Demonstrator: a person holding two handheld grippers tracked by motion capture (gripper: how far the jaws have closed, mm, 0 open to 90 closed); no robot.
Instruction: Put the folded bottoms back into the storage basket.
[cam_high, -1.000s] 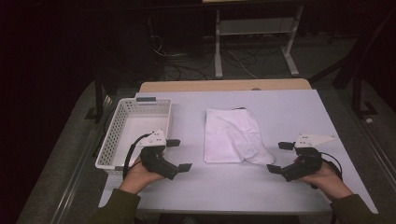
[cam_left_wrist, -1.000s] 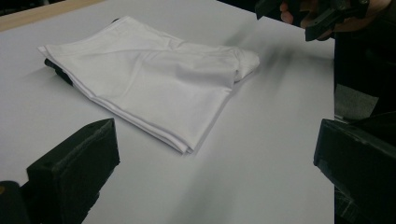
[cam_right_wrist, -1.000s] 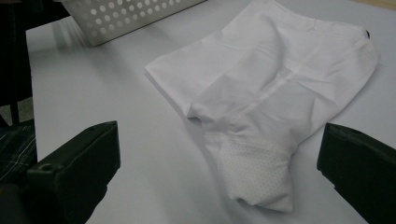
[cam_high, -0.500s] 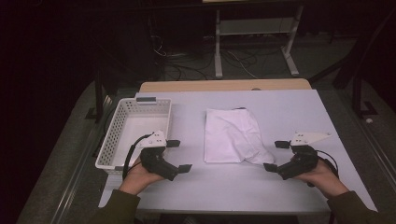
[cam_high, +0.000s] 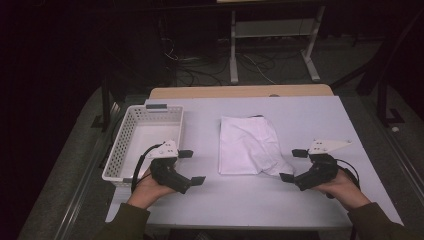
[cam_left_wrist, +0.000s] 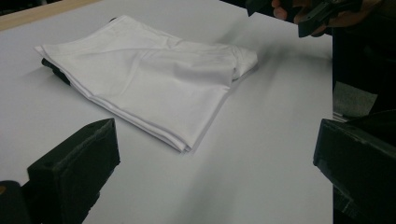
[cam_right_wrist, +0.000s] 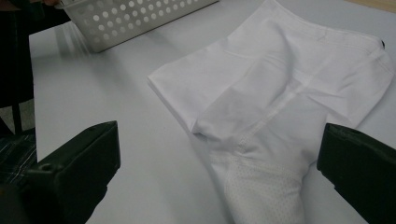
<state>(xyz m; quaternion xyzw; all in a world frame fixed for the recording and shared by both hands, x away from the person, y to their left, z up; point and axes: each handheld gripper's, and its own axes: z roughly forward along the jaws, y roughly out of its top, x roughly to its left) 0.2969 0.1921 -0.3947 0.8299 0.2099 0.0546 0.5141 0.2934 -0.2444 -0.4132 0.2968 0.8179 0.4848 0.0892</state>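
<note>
Flanking a folded cloth (cam_high: 248, 146) mid-tabletop (cam_high: 310, 115), both claws gape empty.
Left claw (cam_high: 191, 166) beside the basket (cam_high: 131, 157), right claw (cam_high: 293, 165) just off the cloth's near-right corner, probably poised to pinch its edges.

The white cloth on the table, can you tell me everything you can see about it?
The folded white fabric cloth lies flat in the middle of the pale grey table, between the white perforated plastic basket and the right gripper. It is thin and smooth, folded in several layers with neat stacked edges. One corner nearest the right gripper shows a dotted mesh weave. Something small and dark peeks from under its far edge. Neither gripper touches it.
</note>
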